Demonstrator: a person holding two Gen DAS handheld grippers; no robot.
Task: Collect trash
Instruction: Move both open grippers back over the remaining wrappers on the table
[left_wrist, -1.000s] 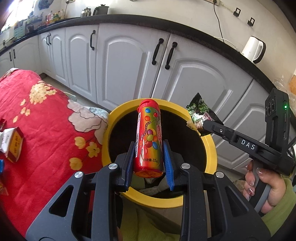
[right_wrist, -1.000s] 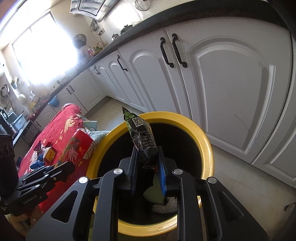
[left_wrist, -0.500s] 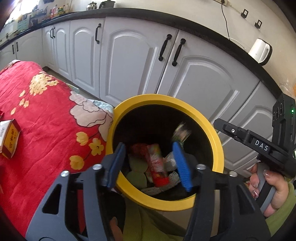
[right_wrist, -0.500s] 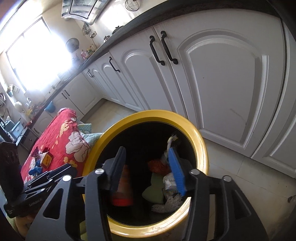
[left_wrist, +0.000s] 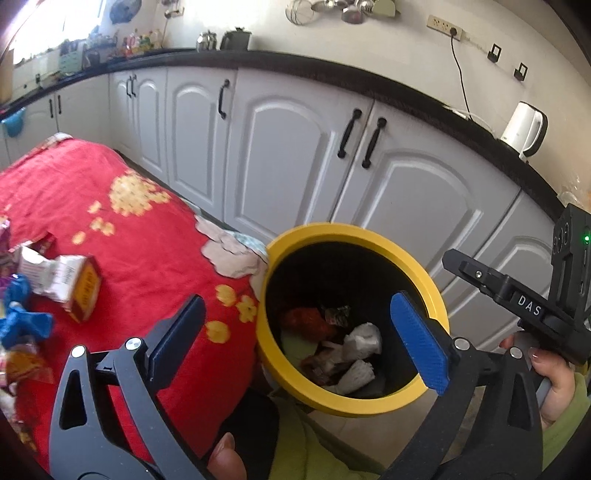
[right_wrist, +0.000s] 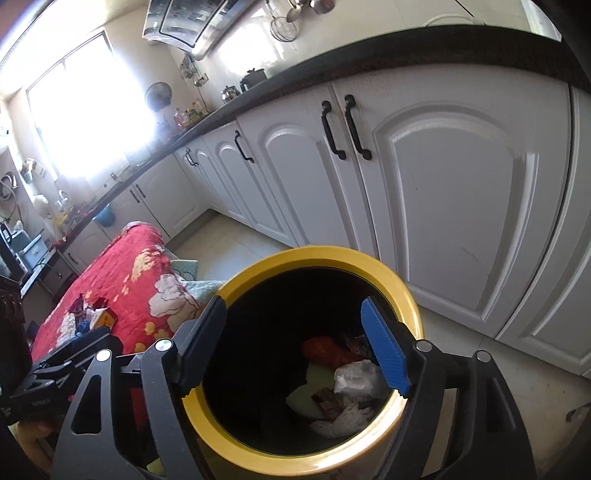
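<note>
Your left gripper (left_wrist: 301, 338) and right gripper (right_wrist: 295, 349) above the yellow-rimmed bin (right_wrist: 408, 295), jaws just spread wide, nothing between them, dropped trash (right_wrist: 343, 373) inside the bin, more wrappers (left_wrist: 59, 280) on the red cloth (left_wrist: 147, 236) beside the bin.

The trash bin (left_wrist: 424, 273) is a round black container with a yellow rim, standing upright at lower centre of both frames. Inside lie a red tube (left_wrist: 306, 323), crumpled white paper (left_wrist: 364, 338) and dark wrappers (left_wrist: 336, 314). At left frame, a torn white-and-orange carton (left_wrist: 62, 280), a blue scrap (left_wrist: 22, 319) and other wrappers lie on the red floral cloth (left_wrist: 147, 240).
</note>
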